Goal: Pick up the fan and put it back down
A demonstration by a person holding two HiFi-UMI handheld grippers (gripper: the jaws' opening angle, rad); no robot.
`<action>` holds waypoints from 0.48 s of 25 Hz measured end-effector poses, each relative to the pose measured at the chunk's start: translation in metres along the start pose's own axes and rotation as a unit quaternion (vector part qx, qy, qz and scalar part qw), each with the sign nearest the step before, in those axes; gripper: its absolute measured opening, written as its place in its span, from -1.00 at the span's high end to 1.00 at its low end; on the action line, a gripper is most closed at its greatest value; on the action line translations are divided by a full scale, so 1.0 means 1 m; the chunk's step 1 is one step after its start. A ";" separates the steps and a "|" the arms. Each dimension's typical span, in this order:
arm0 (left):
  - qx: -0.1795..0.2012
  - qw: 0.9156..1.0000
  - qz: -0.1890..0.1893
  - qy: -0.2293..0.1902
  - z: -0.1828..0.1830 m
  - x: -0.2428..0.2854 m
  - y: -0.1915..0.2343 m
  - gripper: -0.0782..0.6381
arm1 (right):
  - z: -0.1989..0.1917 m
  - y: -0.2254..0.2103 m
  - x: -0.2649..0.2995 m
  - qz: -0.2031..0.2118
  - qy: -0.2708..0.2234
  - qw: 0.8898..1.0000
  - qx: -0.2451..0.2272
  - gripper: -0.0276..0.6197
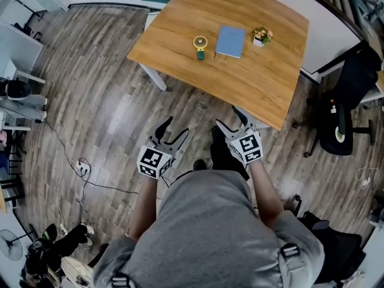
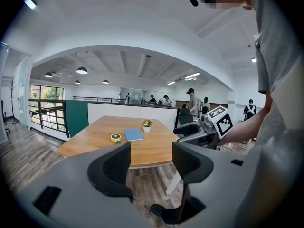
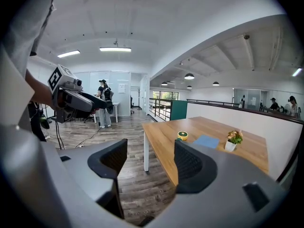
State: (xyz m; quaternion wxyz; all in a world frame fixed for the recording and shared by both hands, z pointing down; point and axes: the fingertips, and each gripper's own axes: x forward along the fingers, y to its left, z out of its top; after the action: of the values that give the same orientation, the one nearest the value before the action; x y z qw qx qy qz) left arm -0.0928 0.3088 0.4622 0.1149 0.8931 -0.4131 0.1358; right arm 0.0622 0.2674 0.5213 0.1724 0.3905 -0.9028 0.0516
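Fan [image 1: 200, 45] lies on the wooden table [image 1: 252, 83], left of a blue notebook [image 1: 230, 41]; beyond that, 1 small white pot [image 1: 259, 41] holds flowers. It is small, with a round yellow head and a green handle. Left gripper [image 1: 173, 131] and right gripper [image 1: 229, 119] point slightly downward, short of the table, jaws apart and empty.

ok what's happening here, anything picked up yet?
Nothing yet. A person stands short of the table, holding the left gripper and the right gripper, both open and empty. The fan sits untouched on the table, beside a blue notebook and a small potted plant.
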 end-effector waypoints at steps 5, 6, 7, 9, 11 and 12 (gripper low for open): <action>-0.002 1.000 0.005 0.001 0.012 0.024 0.017 0.01 | 0.006 -0.020 0.022 0.012 0.006 1.000 0.001 -0.05; -0.003 1.000 0.005 0.001 0.014 0.028 0.019 0.01 | 0.006 -0.024 0.026 0.014 0.007 1.000 0.000 -0.05; -0.003 1.000 0.006 0.001 0.017 0.033 0.021 0.02 | 0.007 -0.028 0.029 0.016 0.008 1.000 -0.002 -0.05; -0.003 1.000 0.009 0.001 0.022 0.041 0.026 0.01 | 0.011 -0.037 0.036 0.020 0.009 1.000 -0.005 -0.05; -0.004 1.000 0.012 0.002 0.026 0.048 0.030 0.02 | 0.016 -0.045 0.042 0.024 0.009 1.000 -0.006 -0.04; -0.005 1.000 0.014 0.003 0.028 0.052 0.032 0.02 | 0.017 -0.049 0.045 0.027 0.009 1.000 -0.006 -0.04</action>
State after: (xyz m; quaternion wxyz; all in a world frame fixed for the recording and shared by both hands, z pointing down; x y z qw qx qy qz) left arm -0.0807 0.2428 0.4571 0.1184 0.8866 -0.4255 0.1377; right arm 0.0642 0.1987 0.5188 0.1812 0.3649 -0.9117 0.0537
